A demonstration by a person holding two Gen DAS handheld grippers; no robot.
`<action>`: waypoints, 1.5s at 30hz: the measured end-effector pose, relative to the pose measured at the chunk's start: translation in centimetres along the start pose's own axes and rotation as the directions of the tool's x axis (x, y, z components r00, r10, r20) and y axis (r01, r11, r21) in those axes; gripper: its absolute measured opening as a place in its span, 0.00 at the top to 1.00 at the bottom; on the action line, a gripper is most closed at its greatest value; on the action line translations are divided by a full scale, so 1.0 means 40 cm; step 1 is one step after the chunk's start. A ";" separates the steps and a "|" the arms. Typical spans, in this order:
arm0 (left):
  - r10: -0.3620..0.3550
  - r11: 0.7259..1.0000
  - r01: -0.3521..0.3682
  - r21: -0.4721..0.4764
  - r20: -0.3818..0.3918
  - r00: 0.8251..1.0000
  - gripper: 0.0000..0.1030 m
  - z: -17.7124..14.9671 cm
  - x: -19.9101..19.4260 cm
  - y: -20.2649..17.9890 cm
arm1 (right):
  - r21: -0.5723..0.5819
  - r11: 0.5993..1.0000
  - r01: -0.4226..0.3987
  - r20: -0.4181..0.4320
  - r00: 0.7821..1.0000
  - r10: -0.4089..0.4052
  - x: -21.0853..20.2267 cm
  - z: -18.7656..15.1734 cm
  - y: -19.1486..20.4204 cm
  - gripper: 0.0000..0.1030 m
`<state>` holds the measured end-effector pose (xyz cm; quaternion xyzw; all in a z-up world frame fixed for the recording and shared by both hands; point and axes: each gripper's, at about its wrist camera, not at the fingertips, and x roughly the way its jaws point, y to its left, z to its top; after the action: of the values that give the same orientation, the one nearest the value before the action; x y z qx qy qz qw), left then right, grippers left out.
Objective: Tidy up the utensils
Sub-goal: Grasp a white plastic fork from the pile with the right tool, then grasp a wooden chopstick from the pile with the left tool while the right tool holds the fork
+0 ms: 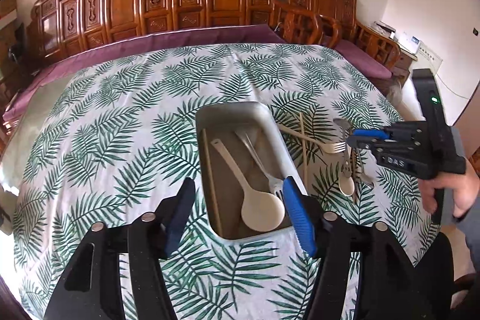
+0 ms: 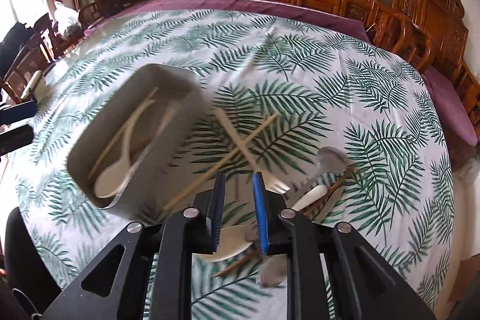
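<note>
A grey rectangular tray sits on the leaf-print tablecloth; it holds a white spoon, a clear plastic fork and a chopstick. My left gripper is open and empty, its fingers straddling the tray's near end. To the tray's right lie a crossed chopstick and pale fork and a pile of spoons and utensils. My right gripper, also in the left wrist view, hovers above this pile, jaws apart and empty. The tray also shows in the right wrist view.
The tablecloth covers a round table. Carved wooden benches with purple cushions ring the far side. A wooden chair stands at the right rim. Small objects lie at the table's left edge.
</note>
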<state>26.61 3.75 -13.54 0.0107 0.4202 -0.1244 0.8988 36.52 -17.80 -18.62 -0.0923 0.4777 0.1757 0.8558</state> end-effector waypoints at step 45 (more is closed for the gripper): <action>-0.073 0.991 0.082 0.102 -0.085 0.994 0.46 0.074 0.143 -0.195 | 0.016 0.998 -0.055 -0.029 0.998 0.056 -0.016 -0.045 -0.081 0.93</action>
<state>30.54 -5.38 -15.29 0.0468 0.4494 -0.1809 0.8736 36.04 -21.51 -19.07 -0.0750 0.4942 0.1942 0.8441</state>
